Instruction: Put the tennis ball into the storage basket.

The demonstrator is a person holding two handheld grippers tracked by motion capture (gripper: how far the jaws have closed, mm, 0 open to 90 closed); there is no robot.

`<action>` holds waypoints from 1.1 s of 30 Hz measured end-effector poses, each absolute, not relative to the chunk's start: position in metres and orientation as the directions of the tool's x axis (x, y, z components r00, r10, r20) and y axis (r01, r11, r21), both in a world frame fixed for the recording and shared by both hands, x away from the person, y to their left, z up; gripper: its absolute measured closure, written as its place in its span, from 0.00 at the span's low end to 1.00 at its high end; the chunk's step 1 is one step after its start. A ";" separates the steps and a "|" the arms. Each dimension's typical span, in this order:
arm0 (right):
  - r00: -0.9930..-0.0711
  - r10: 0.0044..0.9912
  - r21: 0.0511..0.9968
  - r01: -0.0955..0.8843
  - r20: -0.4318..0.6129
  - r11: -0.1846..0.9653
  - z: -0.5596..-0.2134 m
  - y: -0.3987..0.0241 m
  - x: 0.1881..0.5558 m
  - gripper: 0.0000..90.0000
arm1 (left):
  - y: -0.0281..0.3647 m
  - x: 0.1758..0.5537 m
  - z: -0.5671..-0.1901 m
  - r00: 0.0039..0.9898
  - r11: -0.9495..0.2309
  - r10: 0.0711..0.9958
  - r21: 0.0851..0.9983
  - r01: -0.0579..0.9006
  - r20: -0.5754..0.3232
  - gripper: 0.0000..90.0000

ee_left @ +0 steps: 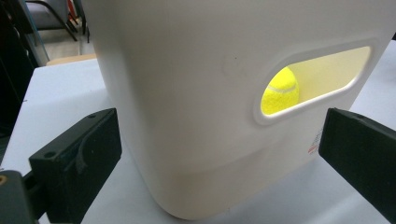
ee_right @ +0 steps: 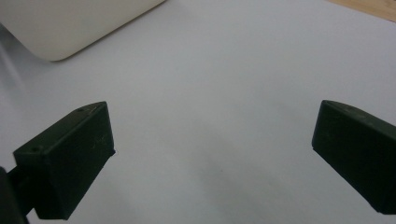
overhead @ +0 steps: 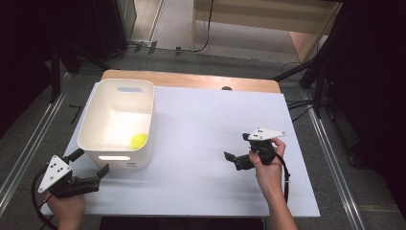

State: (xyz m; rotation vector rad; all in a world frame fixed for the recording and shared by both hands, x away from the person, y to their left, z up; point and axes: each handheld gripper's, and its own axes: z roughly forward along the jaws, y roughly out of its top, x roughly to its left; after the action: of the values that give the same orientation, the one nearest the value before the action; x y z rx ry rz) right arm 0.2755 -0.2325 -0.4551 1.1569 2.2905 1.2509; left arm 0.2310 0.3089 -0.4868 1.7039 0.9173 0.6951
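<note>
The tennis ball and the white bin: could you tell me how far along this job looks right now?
Done: the tennis ball already lies inside the white bin, at its near right corner. In hand: nothing; the left gripper is open beside the bin's near wall, the right gripper open over the bare white tabletop. Left: apparently little, perhaps drawing the grippers away.

The left gripper sits at the table's near left corner, held in the left hand, jaws spread wide and pointing right and slightly away. The right gripper hangs over the table's right side, gripped by the right hand, jaws wide apart, pointing left. Both forearms enter from the near edge.
</note>
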 end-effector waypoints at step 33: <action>-0.490 0.858 0.848 0.510 0.153 0.140 -0.482 -0.315 0.229 0.00 | 0.307 0.231 -0.487 0.544 -0.189 0.839 0.951 0.245 0.026 0.00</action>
State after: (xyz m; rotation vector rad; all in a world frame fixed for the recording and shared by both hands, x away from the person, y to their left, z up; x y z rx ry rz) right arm 0.2293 -0.3146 -0.4817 1.3162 2.0547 1.2907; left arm 0.2309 0.3066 -0.4874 1.7191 0.9126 0.6979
